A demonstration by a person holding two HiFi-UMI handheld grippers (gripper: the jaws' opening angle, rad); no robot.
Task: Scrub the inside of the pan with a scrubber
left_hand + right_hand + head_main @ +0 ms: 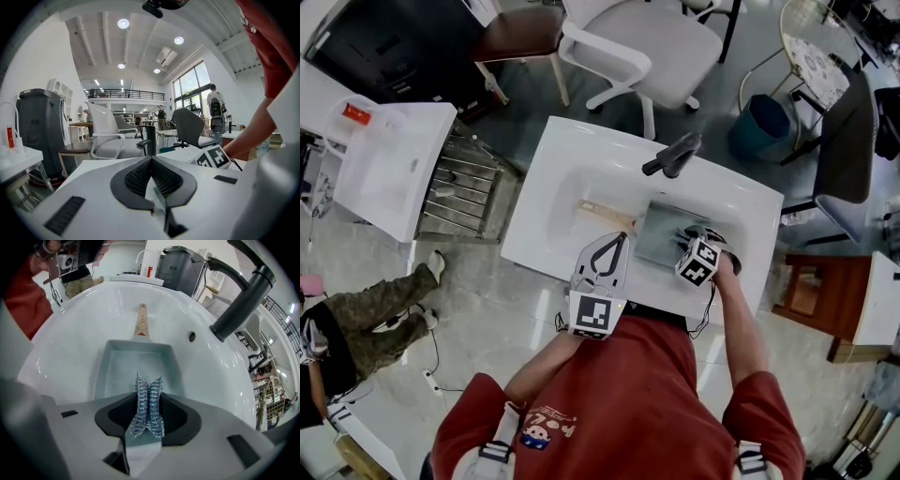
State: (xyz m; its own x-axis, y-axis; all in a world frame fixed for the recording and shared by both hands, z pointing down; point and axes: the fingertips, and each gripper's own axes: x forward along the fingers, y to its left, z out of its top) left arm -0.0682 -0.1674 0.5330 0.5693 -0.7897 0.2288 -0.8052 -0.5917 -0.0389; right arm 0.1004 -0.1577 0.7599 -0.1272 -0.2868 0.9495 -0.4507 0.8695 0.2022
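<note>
The right tool [148, 397] is clamped on the scrubber [148, 411] (a silvery wire-mesh pad), just above the near end of the square grey pan [124, 364]. The pan lies in the white sink [70, 333], its wooden handle [140, 319] pointing away. The left tool [151, 160], jaws together and empty, is at the sink's near rim.

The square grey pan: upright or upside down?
Upright: the square grey pan sits open side up in the white sink, its bare floor showing.
</note>
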